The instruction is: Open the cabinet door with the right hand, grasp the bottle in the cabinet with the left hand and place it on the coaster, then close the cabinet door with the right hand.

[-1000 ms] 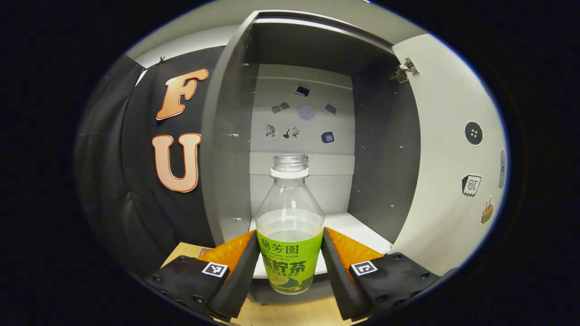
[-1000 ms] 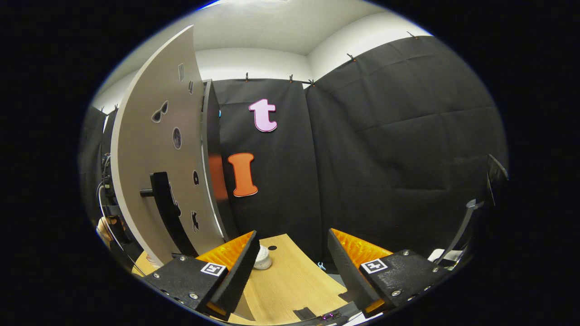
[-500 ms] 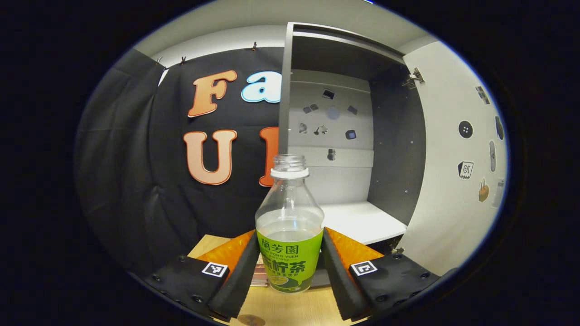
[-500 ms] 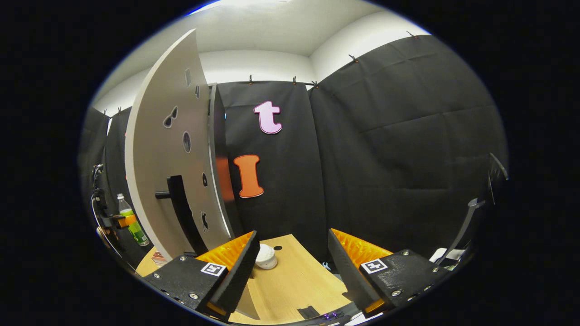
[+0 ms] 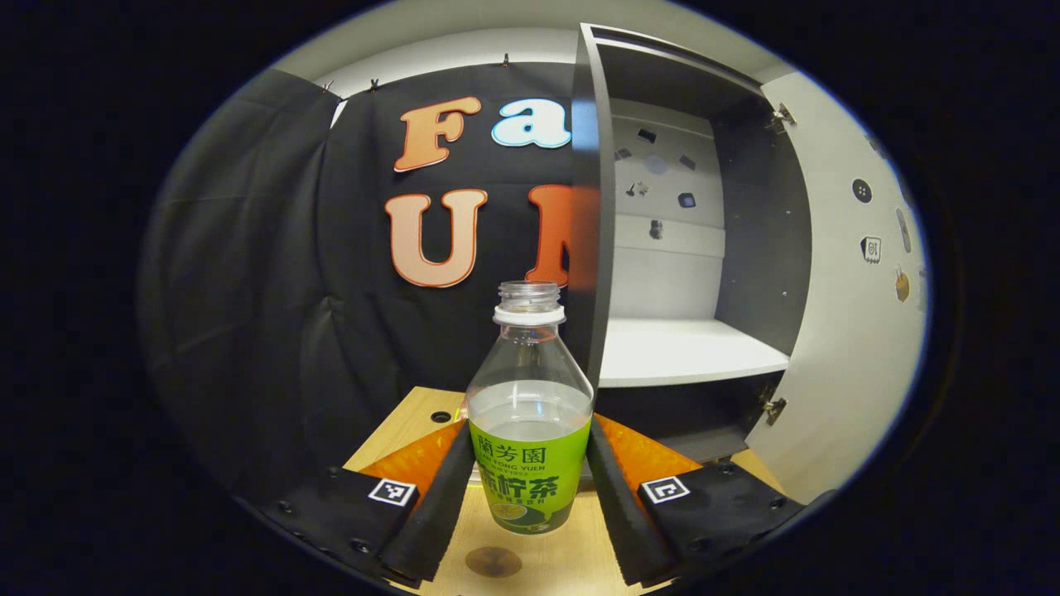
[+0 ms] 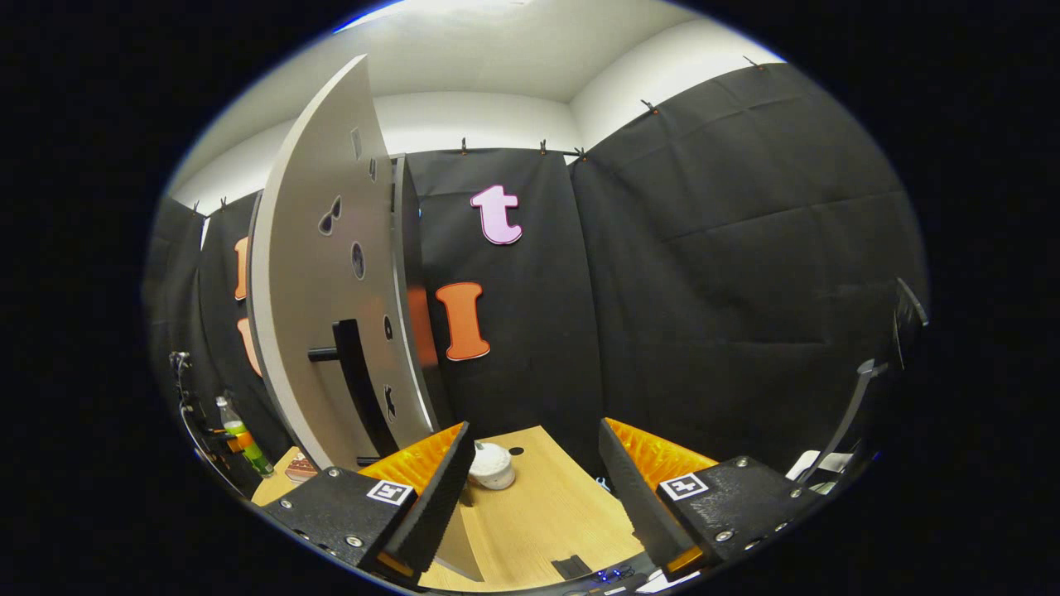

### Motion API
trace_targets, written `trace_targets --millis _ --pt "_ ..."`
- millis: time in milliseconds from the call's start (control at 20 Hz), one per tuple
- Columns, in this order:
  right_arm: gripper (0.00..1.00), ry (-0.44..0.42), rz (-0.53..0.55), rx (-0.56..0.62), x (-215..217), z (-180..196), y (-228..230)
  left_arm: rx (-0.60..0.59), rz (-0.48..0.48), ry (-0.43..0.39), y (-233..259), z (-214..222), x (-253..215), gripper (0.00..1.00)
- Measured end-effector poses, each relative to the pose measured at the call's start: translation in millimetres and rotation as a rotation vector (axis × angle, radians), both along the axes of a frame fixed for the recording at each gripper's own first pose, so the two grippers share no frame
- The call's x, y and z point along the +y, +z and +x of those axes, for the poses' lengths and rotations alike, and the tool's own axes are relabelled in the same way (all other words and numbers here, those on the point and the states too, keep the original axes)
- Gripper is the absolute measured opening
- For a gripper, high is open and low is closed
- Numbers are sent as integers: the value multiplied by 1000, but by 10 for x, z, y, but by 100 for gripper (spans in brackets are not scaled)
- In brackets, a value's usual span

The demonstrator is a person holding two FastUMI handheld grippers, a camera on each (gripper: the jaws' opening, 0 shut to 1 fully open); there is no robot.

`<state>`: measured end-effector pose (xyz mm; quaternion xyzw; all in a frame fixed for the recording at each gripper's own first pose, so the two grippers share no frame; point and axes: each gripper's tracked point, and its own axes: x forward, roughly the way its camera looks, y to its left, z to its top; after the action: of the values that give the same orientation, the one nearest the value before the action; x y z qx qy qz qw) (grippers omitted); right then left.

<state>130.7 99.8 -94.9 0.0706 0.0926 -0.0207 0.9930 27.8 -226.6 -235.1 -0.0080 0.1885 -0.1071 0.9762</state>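
A clear bottle (image 5: pixel 530 414) with a green label, uncapped and partly filled, stands upright between my left gripper (image 5: pixel 530 497) fingers, which press on both its sides. It hangs just above the wooden table (image 5: pixel 414 414), left of the open cabinet (image 5: pixel 687 348). A round brown coaster (image 5: pixel 493 561) lies on the table right below the bottle. The white cabinet door (image 5: pixel 836 331) is swung wide open. In the right gripper view my right gripper (image 6: pixel 534 488) is open and holds nothing, to the right of the door (image 6: pixel 315 273) and its black handle (image 6: pixel 358 385). The bottle (image 6: pixel 240 434) shows small, far left.
The cabinet's white shelf (image 5: pixel 687 352) is bare. A small white round object (image 6: pixel 491 465) sits on the table (image 6: pixel 538 513) just beyond my right gripper's left finger. A reddish-brown item (image 6: pixel 300 468) lies near the door's foot. Black cloth walls close in the booth.
My left gripper has carried the bottle out of the cabinet, leftward and down over the table, and the coaster has come into sight beneath it. My right gripper has barely moved and stays open.
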Motion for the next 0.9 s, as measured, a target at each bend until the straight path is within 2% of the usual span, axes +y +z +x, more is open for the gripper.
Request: trace_targets --millis 150,350,550,750,900 --pt "93 -2 -15 5 5 -38 0 32 -13 25 -309 -49 182 84" --pt "93 -12 -15 13 -4 -50 -5 50 13 25 -733 -141 313 84" --pt "93 -14 -23 24 4 -66 -15 89 -2 19 -1149 -274 371 84" --pt "93 -8 -32 35 53 -86 -3 102 49 17 -1575 -316 435 84" --pt "93 -5 -41 45 88 -97 4 131 51 22 -1775 -452 474 84"
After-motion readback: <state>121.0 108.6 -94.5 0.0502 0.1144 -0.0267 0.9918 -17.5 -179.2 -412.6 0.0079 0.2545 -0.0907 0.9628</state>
